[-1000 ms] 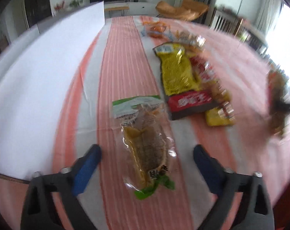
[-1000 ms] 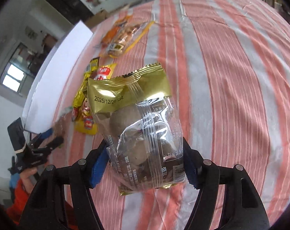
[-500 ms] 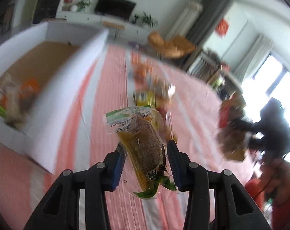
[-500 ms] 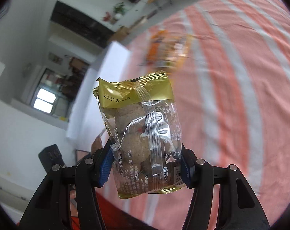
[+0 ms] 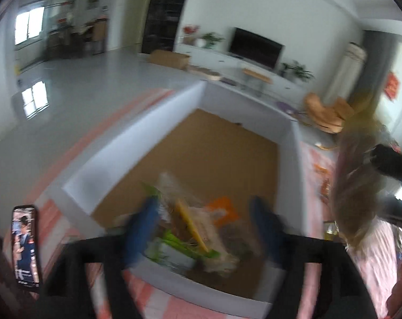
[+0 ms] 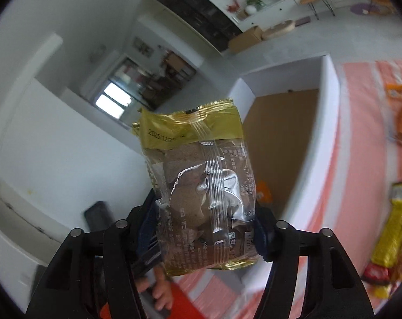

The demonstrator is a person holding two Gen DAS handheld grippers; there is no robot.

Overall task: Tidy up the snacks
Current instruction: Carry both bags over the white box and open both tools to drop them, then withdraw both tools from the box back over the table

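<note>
1. The right tool (image 6: pixel 206 228) is closed on a gold-topped snack packet (image 6: pixel 198 183). Its blue pads press the packet's lower sides, and the gold sealed end stands up above them.

2. That packet hangs over the table edge, just beside the near wall of the white box (image 6: pixel 326 122). It is not yet above the box's brown floor.

3. The packet looks light. Its film is thin, glossy and creased, so it is probably slippery and crushes easily. The round brown pieces inside look brittle, and a hard squeeze could well break them.

4. The best hold is likely across the filled middle or lower body, as now. The flat gold seal would give the pads little to bite on and may slide out.

5. The left tool (image 5: pixel 203 226) stands wide above the same white box (image 5: pixel 137 143). Its jaws have just been opening, and nothing is pressed between the blue pads.

6. Below it, a heap of packets (image 5: pixel 190 228) lies at the near end of the box floor, among them one with green and yellow print. Blur hides which one it let go.

7. Those soft bags yield and shift, so dropping the gold packet on top should do no harm, though it may slide off the pile.

8. More snacks (image 6: pixel 392 228) lie on the striped table (image 6: pixel 360 111) beside the box.
</note>
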